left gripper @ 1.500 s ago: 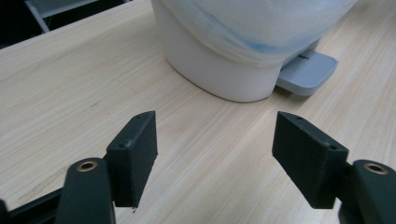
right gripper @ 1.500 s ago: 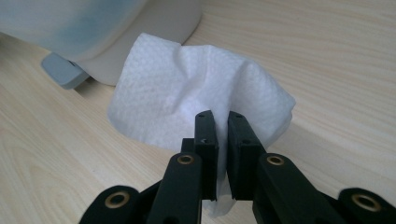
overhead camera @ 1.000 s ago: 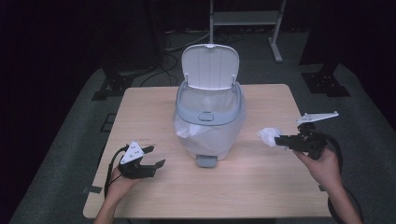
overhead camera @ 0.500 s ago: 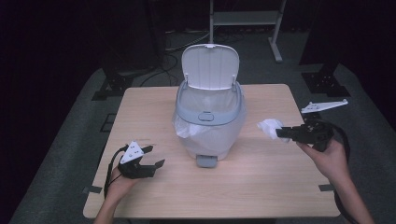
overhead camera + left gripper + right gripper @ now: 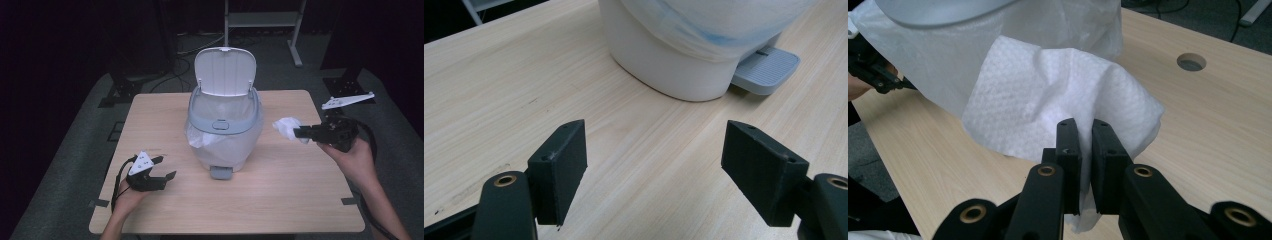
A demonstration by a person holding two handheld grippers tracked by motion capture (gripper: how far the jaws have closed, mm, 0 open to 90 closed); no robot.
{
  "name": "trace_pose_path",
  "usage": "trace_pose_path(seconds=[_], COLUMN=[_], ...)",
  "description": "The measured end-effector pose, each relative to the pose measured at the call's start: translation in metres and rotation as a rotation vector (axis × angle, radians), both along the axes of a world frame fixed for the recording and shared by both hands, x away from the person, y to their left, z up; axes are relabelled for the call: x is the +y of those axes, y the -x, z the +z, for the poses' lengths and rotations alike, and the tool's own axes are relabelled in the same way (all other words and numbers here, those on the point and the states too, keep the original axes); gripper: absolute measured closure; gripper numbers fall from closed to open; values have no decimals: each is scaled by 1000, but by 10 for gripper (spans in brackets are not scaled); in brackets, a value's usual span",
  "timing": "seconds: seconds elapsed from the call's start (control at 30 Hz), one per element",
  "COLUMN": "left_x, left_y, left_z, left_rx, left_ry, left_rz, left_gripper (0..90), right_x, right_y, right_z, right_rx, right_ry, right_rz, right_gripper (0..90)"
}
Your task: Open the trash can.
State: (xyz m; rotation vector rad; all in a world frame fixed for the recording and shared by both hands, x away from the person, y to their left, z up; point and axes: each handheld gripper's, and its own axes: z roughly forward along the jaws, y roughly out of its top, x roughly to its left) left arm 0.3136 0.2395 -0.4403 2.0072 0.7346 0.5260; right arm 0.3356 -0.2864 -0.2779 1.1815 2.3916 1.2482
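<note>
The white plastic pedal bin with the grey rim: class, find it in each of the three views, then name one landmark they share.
High view: the white plastic pedal bin stands mid-table, lid raised.
Left gripper view: its rounded base and grey pedal sit top centre, beyond the open jaws.
Right gripper view: its grey rim and liner bag are top left, behind the clamped white paper towel.
Shared landmark: the light wooden table.

Pedal bin (image 5: 224, 132) at table (image 5: 280, 200) centre, lid up at back, pedal (image 5: 220, 172) toward person. Left gripper (image 5: 159, 169) on table, front-left of bin. Right gripper (image 5: 300, 132) right of bin, above table, paper towel (image 5: 287, 127) between jaws.
</note>
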Motion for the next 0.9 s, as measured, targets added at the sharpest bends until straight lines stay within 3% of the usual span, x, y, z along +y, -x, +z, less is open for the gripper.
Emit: trace_pose_path(seconds=[0.9], left_x=[-1], left_y=[0], left_z=[0], left_rx=[3], left_ry=[5], left_rz=[0], left_gripper=[229], right_x=[17], right_y=[-5], right_z=[43], right_rx=[-52], right_ry=[17], right_rz=[47], right_gripper=[831])
